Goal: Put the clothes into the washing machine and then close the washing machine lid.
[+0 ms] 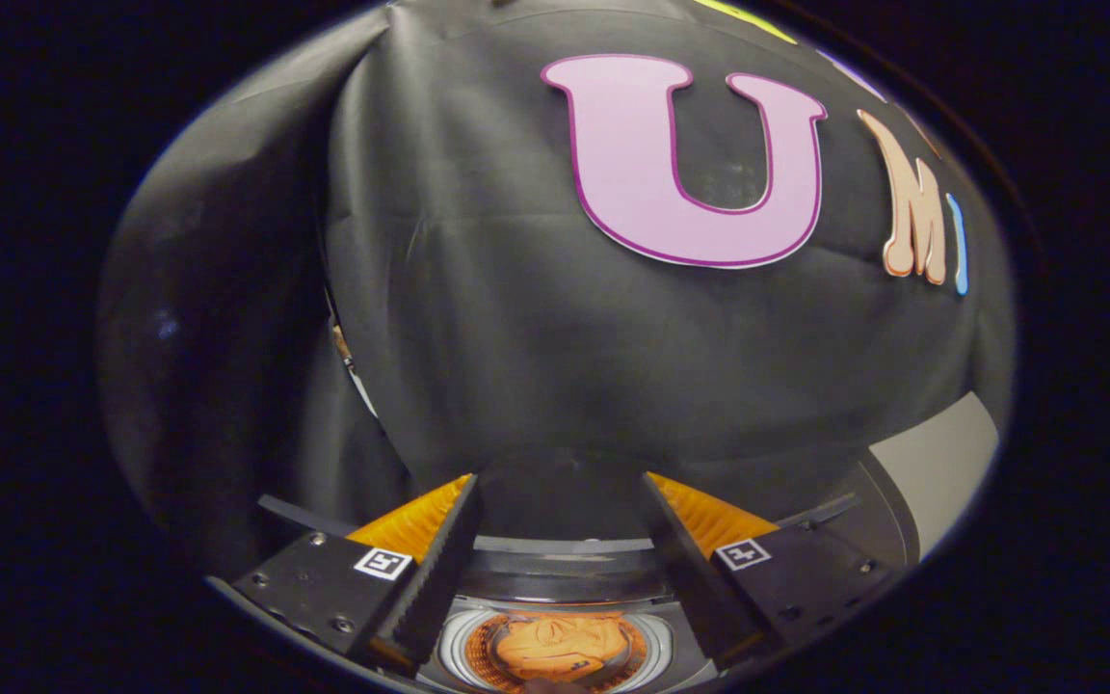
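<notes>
I am holding the gripper (560, 487) up high, its fingers pointing at the wall (536, 328) and spread wide apart with nothing between them. Low between the fingers, I am seeing the clothes (560, 648) lying bunched in the round tub (454, 644) of the washer (565, 569). The tub is opening up toward me. I cannot tell which way the clothes are pointing. Past the washer, the wall is hanging close.
</notes>
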